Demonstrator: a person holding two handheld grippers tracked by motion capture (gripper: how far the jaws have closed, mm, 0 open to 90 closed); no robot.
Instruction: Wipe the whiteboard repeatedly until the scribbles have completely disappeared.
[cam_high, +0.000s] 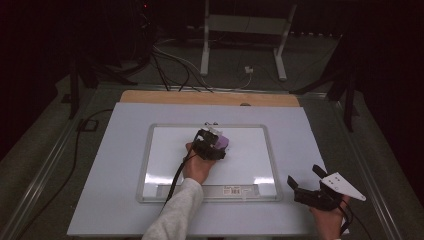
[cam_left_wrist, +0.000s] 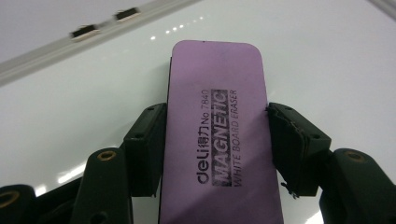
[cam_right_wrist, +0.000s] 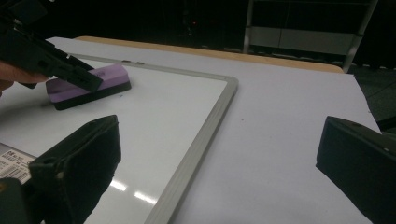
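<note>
High view showed the left gripper (cam_high: 212, 145) clamped across the purple eraser (cam_high: 223, 143) flat on the whiteboard (cam_high: 250, 150), likely for wiping, while the right gripper (cam_high: 306, 177) idled at four o'clock, jaws apart.

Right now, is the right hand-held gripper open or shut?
Open. The right hand-held gripper rests off the whiteboard, its jaws spread wide apart with only bare table surface between them.

High view overlooks the whiteboard (cam_high: 165, 150); both gripper views skim it closely.
</note>
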